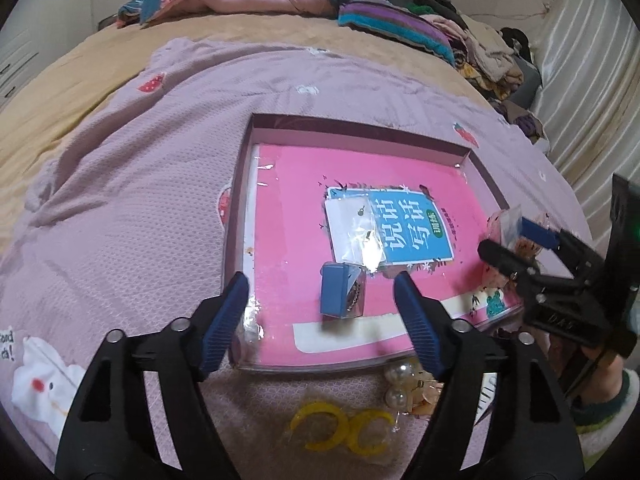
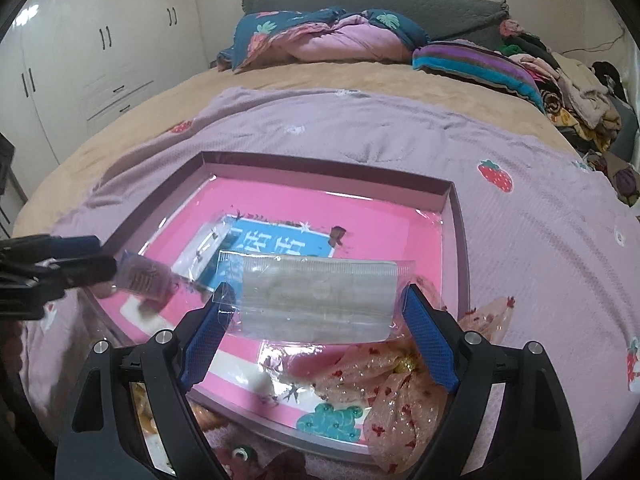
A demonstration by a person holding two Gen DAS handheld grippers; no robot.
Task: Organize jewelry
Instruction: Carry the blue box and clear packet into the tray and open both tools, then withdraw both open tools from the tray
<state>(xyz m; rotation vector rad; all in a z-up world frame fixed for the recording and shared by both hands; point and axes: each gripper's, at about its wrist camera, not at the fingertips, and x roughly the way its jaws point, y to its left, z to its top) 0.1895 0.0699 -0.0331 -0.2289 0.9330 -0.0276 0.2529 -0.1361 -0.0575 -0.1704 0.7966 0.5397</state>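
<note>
A shallow box point(image 1: 360, 126) lies on the bed with a pink book point(image 1: 296, 200) inside it. On the book rest a small blue packet with a chain point(image 1: 342, 294) and a white earring card in clear film point(image 1: 354, 232). My left gripper point(image 1: 321, 280) is open, its fingers either side of the blue packet and not touching it. My right gripper point(image 2: 316, 290) is shut on a wide clear plastic packet point(image 2: 320, 296), held above the box point(image 2: 320, 166). The left wrist view shows the right gripper point(image 1: 506, 236) at the box's right edge.
Yellow crescent earrings point(image 1: 340, 426) and pearl earrings point(image 1: 398, 384) lie on the lilac blanket in front of the box. A dotted pink organza bag point(image 2: 400, 392) sits at the box's near right corner. Quilts, pillows and a clothes pile point(image 2: 580, 92) lie beyond.
</note>
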